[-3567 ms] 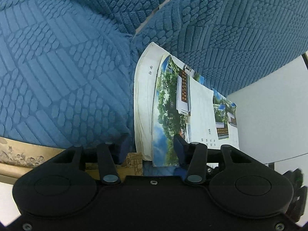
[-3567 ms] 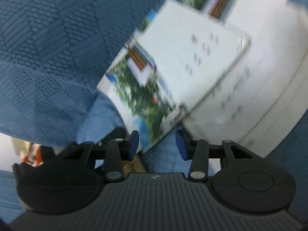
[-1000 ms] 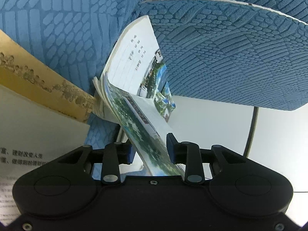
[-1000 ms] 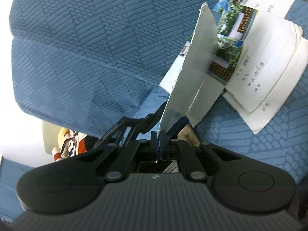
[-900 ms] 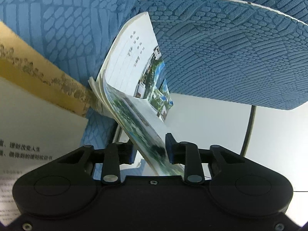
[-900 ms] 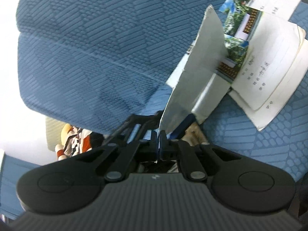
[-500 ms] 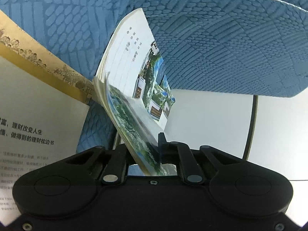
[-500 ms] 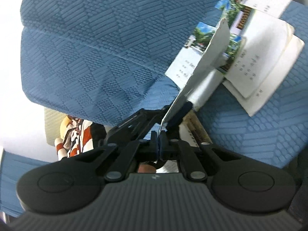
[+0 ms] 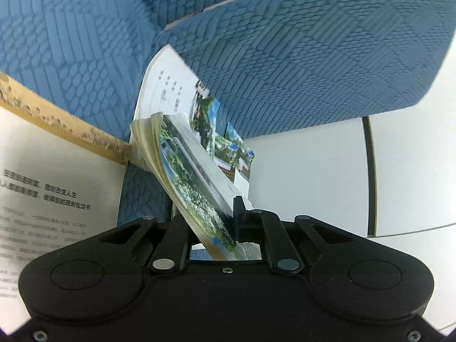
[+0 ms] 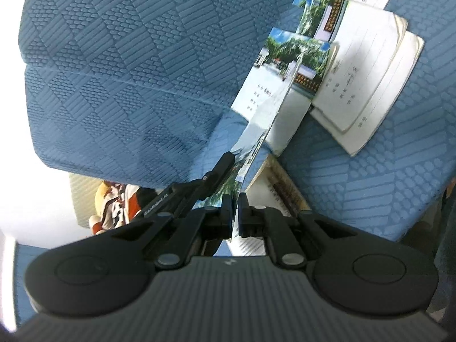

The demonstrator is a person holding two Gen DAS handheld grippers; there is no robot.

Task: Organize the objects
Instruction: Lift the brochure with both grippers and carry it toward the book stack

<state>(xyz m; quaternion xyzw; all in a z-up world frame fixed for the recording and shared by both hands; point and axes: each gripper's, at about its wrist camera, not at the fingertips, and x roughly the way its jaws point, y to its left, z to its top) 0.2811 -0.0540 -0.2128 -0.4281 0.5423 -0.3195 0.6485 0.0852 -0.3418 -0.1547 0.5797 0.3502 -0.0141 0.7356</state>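
Left wrist view shows our left gripper (image 9: 212, 222), whose fingers have just been closing, now clamped on the lower edge of a landscape-cover notebook (image 9: 185, 168) and raising it off the blue sofa seat (image 10: 356, 171). Our right gripper (image 10: 234, 213) pinches what seems to be the same notebook's thin edge. With both holds set, we judge it ready to carry onto the other notebooks (image 10: 367, 65)
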